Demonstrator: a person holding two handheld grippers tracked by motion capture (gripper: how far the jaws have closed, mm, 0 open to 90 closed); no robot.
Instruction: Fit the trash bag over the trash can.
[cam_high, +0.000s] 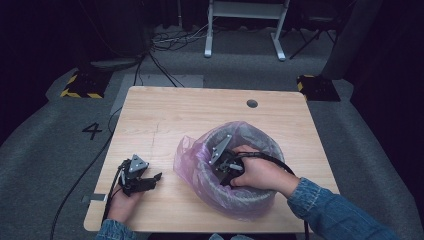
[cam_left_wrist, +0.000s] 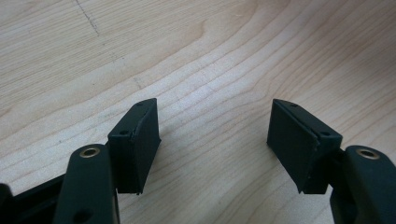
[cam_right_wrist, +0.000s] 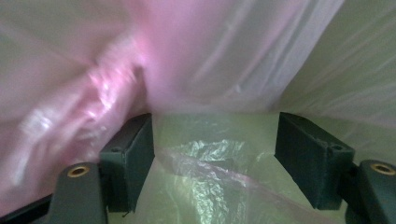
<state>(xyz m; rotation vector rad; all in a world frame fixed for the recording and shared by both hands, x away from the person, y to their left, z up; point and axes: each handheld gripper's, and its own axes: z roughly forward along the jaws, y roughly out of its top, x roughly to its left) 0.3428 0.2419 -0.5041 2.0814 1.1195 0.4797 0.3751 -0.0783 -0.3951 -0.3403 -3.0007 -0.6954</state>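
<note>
Translucent pink plastic bag liner (cam_high: 187, 155) is draped over the round grey bin (cam_high: 250, 200) at table centre-right, still bunched on the left rim, so lining looks partly done. Right gripper (cam_high: 226, 161) is inside the bin, jaws apart with film between them, not clamped. Left gripper (cam_high: 142, 181) rests on the light wooden table (cam_high: 165, 115), jaws apart, empty.

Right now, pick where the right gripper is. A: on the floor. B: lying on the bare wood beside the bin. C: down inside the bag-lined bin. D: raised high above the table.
C: the right gripper sits inside the bin, within its pink bag, jaws open.
</note>
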